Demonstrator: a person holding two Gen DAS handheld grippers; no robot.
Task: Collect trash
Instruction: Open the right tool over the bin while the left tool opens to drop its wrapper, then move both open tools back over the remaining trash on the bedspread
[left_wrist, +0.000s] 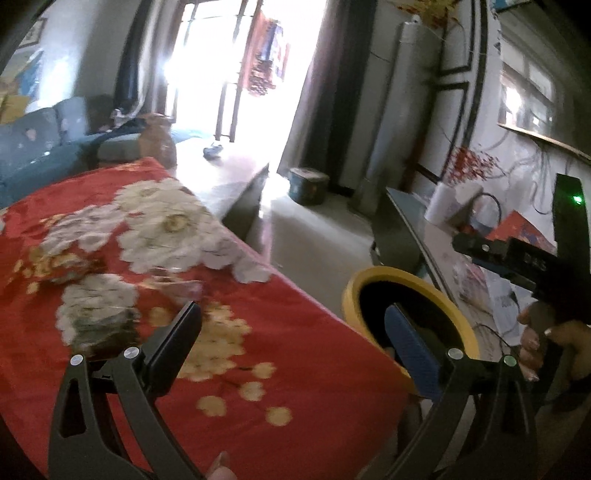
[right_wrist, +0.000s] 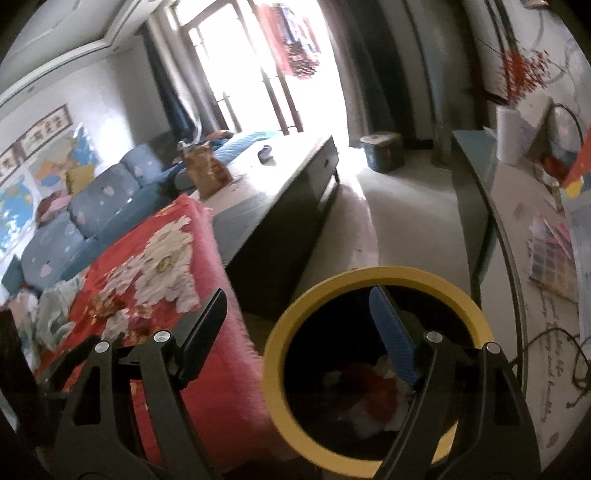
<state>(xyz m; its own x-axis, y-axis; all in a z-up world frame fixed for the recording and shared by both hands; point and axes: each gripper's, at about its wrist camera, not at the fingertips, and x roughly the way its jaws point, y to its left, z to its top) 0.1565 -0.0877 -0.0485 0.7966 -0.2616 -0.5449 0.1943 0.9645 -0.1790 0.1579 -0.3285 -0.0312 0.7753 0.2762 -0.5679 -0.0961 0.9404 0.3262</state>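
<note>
A red cloth with white flowers (left_wrist: 295, 369) covers the table. On it lie crumpled wrappers (left_wrist: 99, 325), another wad (left_wrist: 55, 269) and a clear plastic scrap (left_wrist: 177, 284). My left gripper (left_wrist: 295, 332) hangs open above the cloth's edge with nothing between its fingers. A yellow-rimmed bin (right_wrist: 314, 295) stands beside the cloth, with red and white trash (right_wrist: 373, 402) at its bottom. Over the bin's mouth my right gripper (right_wrist: 299, 328) is open and empty. A hand (left_wrist: 539, 343) holds the right gripper's black housing (left_wrist: 524, 258) in the left wrist view. More crumpled litter (right_wrist: 55, 314) lies at the cloth's far left.
A blue sofa (right_wrist: 92, 206) runs behind the table. A low dark cabinet (right_wrist: 288, 206) carries a brown paper bag (right_wrist: 207, 173). A green tub (right_wrist: 380, 151) sits on the floor by the bright doorway. A side table (right_wrist: 517, 229) on the right holds a paper roll, papers and cables.
</note>
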